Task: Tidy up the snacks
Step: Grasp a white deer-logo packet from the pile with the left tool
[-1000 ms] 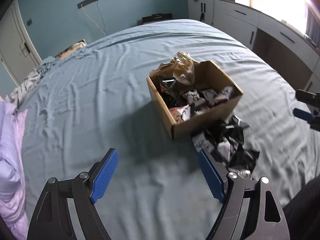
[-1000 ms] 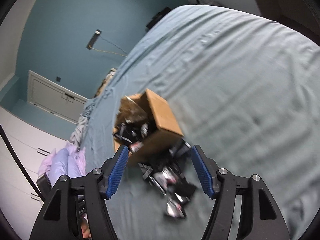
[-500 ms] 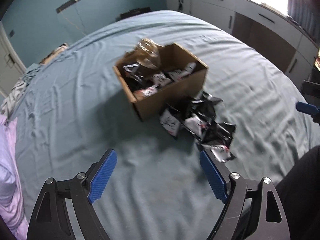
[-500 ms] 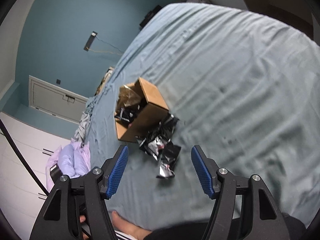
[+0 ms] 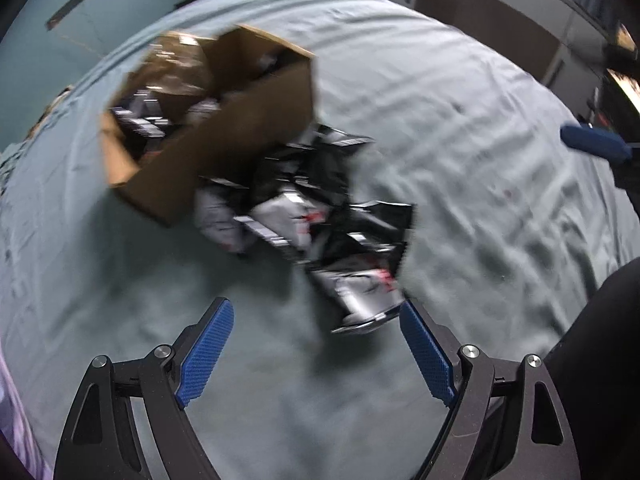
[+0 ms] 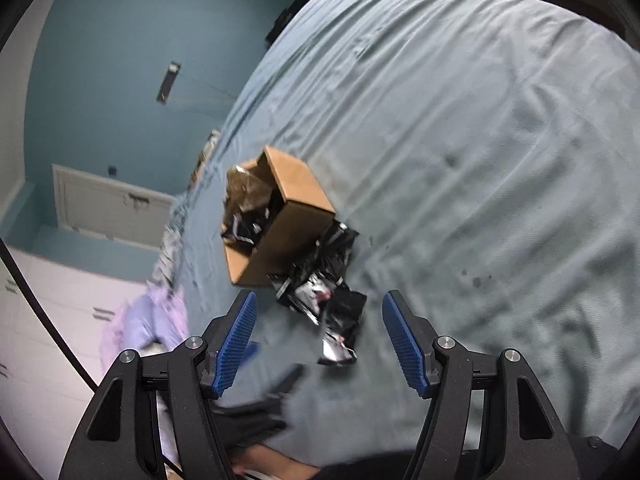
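Fingers (image 5: 206, 346) apart, beside nearest snack packet (image 5: 362, 294)

Black-silver snack packets (image 5: 320, 216) beside box (image 5: 224, 152)

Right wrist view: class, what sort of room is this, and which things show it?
Most likely a bedroom: a wide bed under a wrinkled grey-blue sheet, a lilac pillow, and white built-in cupboards.
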{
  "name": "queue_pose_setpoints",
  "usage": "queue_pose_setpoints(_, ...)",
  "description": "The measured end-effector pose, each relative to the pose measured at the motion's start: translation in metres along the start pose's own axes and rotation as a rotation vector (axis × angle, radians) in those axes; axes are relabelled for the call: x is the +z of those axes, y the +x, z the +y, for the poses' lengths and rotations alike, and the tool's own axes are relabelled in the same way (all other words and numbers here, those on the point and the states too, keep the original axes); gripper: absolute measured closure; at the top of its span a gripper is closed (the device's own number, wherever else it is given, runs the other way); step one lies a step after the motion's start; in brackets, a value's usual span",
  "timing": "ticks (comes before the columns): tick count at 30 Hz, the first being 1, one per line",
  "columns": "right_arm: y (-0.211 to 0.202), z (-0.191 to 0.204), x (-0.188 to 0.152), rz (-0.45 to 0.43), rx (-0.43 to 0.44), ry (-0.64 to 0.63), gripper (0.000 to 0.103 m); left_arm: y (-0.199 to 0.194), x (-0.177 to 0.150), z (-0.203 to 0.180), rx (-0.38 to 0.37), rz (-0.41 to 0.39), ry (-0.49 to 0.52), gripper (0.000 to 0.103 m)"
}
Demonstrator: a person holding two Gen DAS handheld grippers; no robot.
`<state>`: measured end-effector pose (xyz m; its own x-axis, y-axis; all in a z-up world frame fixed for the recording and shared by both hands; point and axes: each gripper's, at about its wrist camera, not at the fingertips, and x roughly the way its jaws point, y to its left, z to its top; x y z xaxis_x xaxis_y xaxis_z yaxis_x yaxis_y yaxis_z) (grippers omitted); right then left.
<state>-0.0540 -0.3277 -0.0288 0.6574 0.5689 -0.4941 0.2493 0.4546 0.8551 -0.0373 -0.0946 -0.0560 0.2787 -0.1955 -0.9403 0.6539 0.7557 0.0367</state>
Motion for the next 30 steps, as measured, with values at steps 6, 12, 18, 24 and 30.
queue_pose_setpoints(6, -0.002, -0.013, 0.000, -0.002, 0.031, 0.054, 0.039, 0.039, 0.008, -0.029, 0.023, 0.057, 0.043, 0.017)
queue_pose_setpoints(12, 0.002, -0.013, 0.001, 0.003, 0.013, 0.050, 0.039, 0.055, 0.006, -0.024, -0.034, 0.116, -0.009, 0.037)
queue_pose_setpoints(18, 0.000, -0.010, 0.000, -0.003, 0.001, 0.051, 0.039, 0.043, -0.005, -0.014, -0.022, 0.133, -0.048, 0.048)
queue_pose_setpoints(24, -0.004, -0.010, -0.003, -0.012, -0.011, 0.067, 0.039, 0.008, -0.016, -0.003, 0.001, 0.073, -0.077, 0.049)
queue_pose_setpoints(30, -0.006, -0.011, -0.005, -0.011, -0.013, 0.075, 0.039, -0.048, -0.021, 0.019, 0.008, -0.026, -0.088, 0.049)
